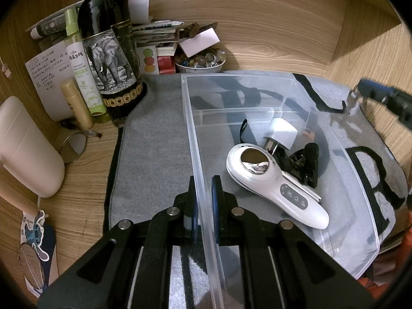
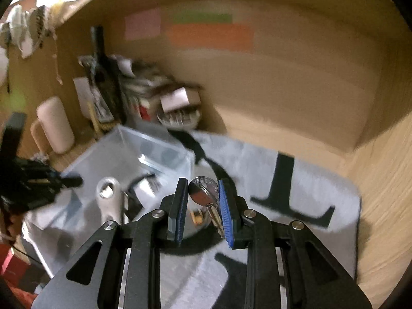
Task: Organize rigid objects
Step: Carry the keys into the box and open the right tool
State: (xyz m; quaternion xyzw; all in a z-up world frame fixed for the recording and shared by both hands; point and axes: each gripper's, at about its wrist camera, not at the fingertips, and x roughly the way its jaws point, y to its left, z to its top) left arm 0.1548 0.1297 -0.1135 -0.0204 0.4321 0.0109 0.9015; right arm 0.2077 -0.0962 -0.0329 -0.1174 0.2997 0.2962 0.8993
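A clear plastic bin (image 1: 345, 159) sits on a grey mat (image 1: 154, 154). In it lie a white handheld device (image 1: 270, 182), a white charger plug (image 1: 282, 131) and a black clip-like item (image 1: 306, 164). My left gripper (image 1: 204, 193) is shut on the bin's left wall. My right gripper (image 2: 202, 195) is shut on a silver key ring with keys (image 2: 203, 193), held above the mat beside the bin (image 2: 123, 149). In the left wrist view the right gripper (image 1: 381, 97) shows at the far right with the keys (image 1: 354, 100).
A dark wine bottle (image 1: 108, 46), a green spray bottle (image 1: 79, 61), a beige tube (image 1: 76, 103), papers and a bowl of small stones (image 1: 200, 61) crowd the back left. A pink case (image 1: 23, 146) and round mirror (image 1: 73, 146) lie left. Wooden walls enclose the desk.
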